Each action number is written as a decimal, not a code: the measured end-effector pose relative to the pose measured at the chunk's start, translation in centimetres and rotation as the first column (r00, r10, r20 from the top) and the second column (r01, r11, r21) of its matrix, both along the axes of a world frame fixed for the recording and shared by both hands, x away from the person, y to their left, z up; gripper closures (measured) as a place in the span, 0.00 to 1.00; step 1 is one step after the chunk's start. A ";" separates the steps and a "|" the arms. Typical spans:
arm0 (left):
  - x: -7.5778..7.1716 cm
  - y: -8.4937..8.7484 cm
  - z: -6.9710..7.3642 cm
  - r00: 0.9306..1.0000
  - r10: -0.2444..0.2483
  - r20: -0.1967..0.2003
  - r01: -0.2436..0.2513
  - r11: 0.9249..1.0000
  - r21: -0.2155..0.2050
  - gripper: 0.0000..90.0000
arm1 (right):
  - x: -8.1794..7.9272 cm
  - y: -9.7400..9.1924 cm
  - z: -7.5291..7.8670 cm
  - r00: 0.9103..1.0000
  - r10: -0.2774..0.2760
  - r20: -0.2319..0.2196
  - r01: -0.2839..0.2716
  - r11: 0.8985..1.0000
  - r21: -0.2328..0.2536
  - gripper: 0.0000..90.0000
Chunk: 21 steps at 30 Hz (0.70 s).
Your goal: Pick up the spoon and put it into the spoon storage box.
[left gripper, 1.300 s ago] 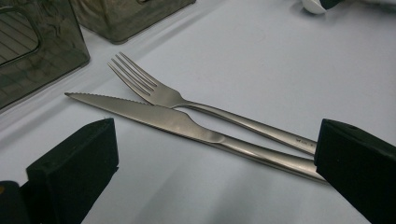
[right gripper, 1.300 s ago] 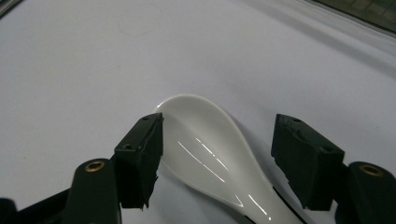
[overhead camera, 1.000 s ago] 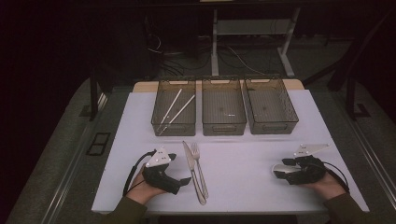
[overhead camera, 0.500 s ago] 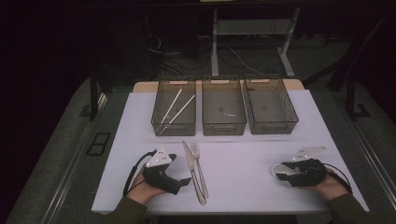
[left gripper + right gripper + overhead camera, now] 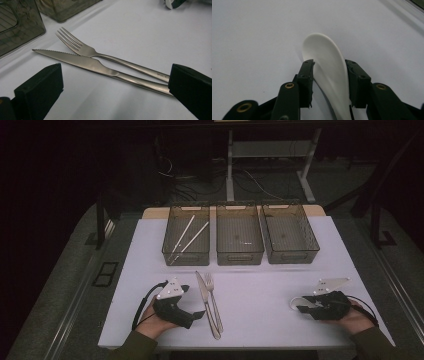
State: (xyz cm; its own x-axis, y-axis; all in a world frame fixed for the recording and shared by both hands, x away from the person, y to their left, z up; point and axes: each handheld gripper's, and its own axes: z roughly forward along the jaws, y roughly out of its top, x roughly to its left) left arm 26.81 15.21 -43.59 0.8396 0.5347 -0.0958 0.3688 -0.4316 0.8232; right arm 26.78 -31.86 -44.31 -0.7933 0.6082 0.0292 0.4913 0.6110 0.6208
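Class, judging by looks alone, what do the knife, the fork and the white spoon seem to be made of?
The serrated silver knife and the four-tined fork look like polished steel: both mirror the light. The glossy white spoon, clamped in the right gripper, could be ceramic or plastic; its smooth sheen leaves that open.

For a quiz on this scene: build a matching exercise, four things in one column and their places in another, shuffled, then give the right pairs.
Things:
1. white spoon
2. two chopsticks
3. knife and fork
4. middle basket

Places:
A. side by side on the white table
B. in the leftmost basket
C. between the right gripper jaws
D. between two other baskets

Pairs: 1-C, 2-B, 3-A, 4-D
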 end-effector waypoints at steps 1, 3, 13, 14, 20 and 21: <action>0.0 0.0 0.0 1.000 0.000 0.000 0.000 1.000 -0.001 0.00 | 0.0 0.0 0.0 1.000 0.001 -0.001 -0.001 1.000 0.000 0.70; 0.0 0.0 0.0 1.000 -0.001 0.001 0.001 1.000 -0.001 0.00 | 0.0 -0.1 0.1 1.000 0.004 -0.004 -0.004 1.000 0.005 0.74; 0.0 0.0 0.0 1.000 -0.005 0.000 0.005 1.000 -0.004 0.00 | 0.0 -0.2 0.4 0.999 0.028 -0.019 -0.028 0.999 0.024 0.87; 0.0 0.0 0.0 1.000 -0.007 0.004 0.007 1.000 -0.003 0.00 | 0.0 -0.2 0.4 0.999 0.032 -0.021 -0.031 0.999 0.024 0.88; -0.1 0.0 0.0 1.000 -0.014 0.013 0.014 1.000 0.004 0.00 | 0.1 -0.1 0.7 1.000 0.024 -0.007 -0.024 1.000 0.011 0.89; -0.1 0.0 0.0 1.000 -0.016 0.013 0.016 1.000 0.004 0.00 | 0.1 -0.1 0.7 1.000 0.025 -0.003 -0.025 1.000 0.014 0.89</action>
State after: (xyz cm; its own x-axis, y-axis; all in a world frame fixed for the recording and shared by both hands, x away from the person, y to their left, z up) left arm 26.72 15.18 -43.58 0.8490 0.5219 -0.0827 0.3513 -0.4405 0.8262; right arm 26.88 -31.98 -43.58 -0.8082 0.5874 0.0407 0.4781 0.6143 0.6278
